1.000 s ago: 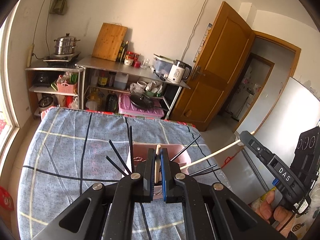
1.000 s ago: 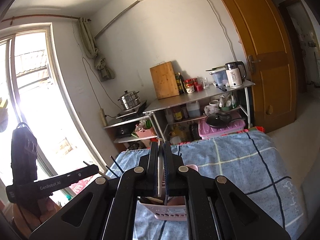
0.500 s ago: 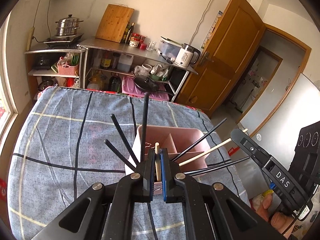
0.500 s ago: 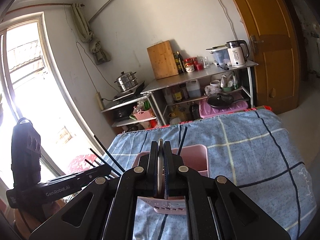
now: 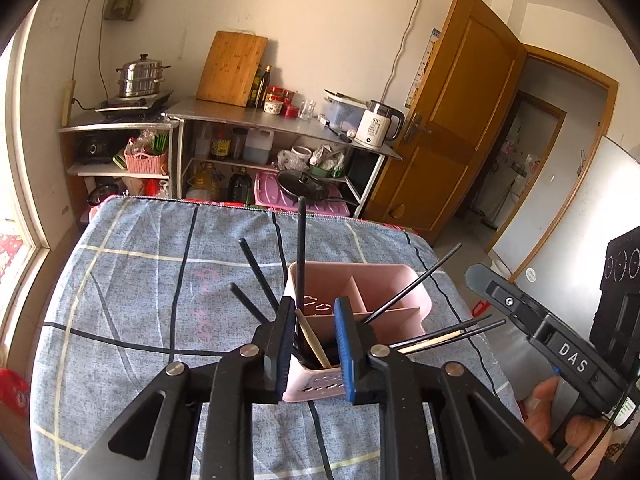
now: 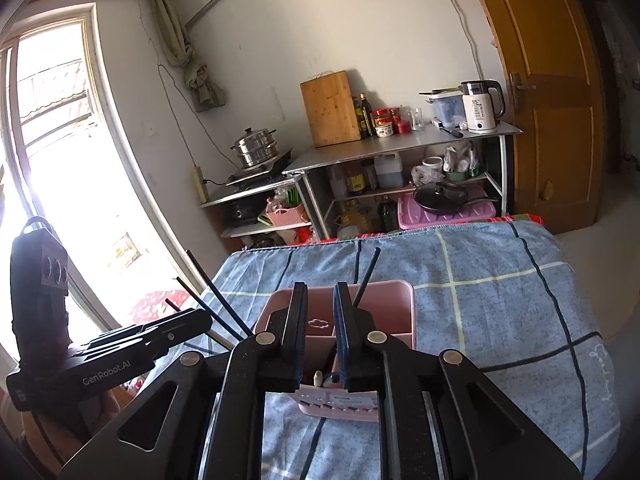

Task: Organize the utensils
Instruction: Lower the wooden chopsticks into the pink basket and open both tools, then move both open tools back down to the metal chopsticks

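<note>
A pink utensil holder (image 5: 396,282) with dividers stands on the blue checked cloth (image 5: 140,280). Several black chopsticks (image 5: 301,248) and a pale wooden one (image 5: 313,338) stand or lean in its near compartment. My left gripper (image 5: 314,324) is open right over that compartment, the wooden chopstick loose between its fingers. My right gripper (image 6: 320,320) is open above the same holder (image 6: 394,300), empty, with utensil tips (image 6: 318,378) below it. The right gripper also shows in the left wrist view (image 5: 536,328), and the left one in the right wrist view (image 6: 120,356).
Metal shelves (image 5: 280,128) with a kettle, bottles, a cutting board and a steamer pot stand beyond the table's far edge. A wooden door (image 5: 452,120) is at the right, a bright window (image 6: 60,160) at the left.
Both grippers have opened. The wooden chopsticks they held now rest in the holder. Both grippers have come down closer over the holder.
</note>
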The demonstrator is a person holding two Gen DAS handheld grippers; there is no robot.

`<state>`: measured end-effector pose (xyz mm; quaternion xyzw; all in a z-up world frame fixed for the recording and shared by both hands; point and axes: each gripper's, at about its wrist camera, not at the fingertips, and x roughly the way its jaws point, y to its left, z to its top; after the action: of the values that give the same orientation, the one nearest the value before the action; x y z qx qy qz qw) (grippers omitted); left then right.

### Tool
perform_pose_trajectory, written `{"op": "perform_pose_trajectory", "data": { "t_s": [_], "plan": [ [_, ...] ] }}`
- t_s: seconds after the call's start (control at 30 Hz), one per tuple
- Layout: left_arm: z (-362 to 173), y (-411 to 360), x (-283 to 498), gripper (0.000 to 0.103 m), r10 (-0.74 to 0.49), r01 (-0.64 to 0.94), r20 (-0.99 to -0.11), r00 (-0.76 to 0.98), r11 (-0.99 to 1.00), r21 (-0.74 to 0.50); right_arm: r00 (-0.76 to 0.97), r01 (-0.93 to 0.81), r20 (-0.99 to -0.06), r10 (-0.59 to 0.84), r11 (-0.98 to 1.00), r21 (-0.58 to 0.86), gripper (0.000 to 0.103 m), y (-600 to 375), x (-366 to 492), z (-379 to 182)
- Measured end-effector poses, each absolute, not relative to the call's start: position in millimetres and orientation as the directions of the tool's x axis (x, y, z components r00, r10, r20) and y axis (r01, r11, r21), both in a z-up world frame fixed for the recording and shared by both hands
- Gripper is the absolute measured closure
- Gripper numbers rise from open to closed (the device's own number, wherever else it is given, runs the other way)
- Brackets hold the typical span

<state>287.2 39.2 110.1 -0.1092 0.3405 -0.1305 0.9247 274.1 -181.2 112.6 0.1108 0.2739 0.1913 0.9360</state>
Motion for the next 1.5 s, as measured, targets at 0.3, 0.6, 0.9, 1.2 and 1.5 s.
{"op": "perform_pose_trajectory", "data": {
  "t_s": [0.3,0.6,0.9,1.2,1.5],
  "plan": [
    [125.9,36.8,240.3,0.083,-0.282,0.186,-0.548,0.788,0.956,-0.225,0.802,-0.322,-0.434,0.411,0.908,0.266,0.09,-196.5,227.3,128.5],
    [112.2,18.8,173.5,0.083,-0.274,0.209,-0.527,0.805,0.961,-0.182,0.809,-0.333,-0.432,0.399,0.916,0.222,0.09,-212.1,164.6,118.2],
    [85.0,7.6,111.4,0.083,-0.259,0.19,-0.525,0.811,0.965,-0.182,0.802,-0.33,-0.456,0.386,0.923,0.199,0.09,-222.3,114.6,94.9],
    [68.2,-8.0,71.3,0.083,-0.256,0.203,-0.53,0.808,0.966,-0.157,0.786,-0.305,-0.498,0.366,0.93,0.203,0.09,-237.4,85.1,68.9],
    [48.2,-24.6,57.7,0.083,-0.295,0.247,-0.565,0.771,0.955,-0.162,0.769,-0.288,-0.538,0.347,0.938,0.193,0.09,-245.0,73.6,48.1]
  ]
}}
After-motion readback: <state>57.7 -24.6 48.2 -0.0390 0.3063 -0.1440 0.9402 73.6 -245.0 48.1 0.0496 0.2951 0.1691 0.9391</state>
